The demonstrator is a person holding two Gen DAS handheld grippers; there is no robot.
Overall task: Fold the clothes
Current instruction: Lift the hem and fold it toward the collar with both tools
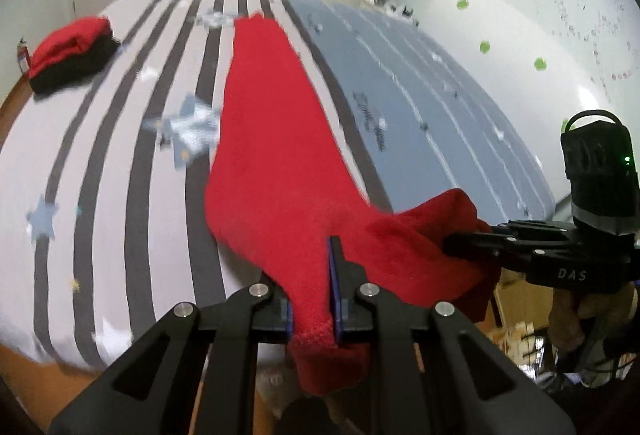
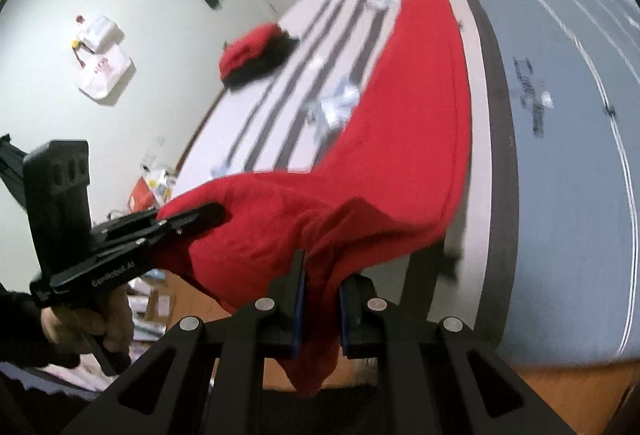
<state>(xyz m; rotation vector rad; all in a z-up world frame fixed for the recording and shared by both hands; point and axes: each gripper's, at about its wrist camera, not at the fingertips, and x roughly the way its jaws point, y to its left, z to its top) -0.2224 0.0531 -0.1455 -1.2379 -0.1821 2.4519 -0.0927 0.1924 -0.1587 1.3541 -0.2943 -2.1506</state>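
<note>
Gripping the red garment [image 1: 276, 139] at its near edge, the left gripper [image 1: 312, 299] and right gripper [image 2: 322, 305] both have jaws clamped on it above the striped bed [image 1: 100, 155].

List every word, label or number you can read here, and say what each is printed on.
"DAS" – on the body of the right hand-held gripper, seen from the left wrist.
"GenRobot.AI" – on the body of the left hand-held gripper, seen from the right wrist.
Dark print on the blue sheet: too blurred to read.
Red print on the white bag on the wall: too small to read.
</note>
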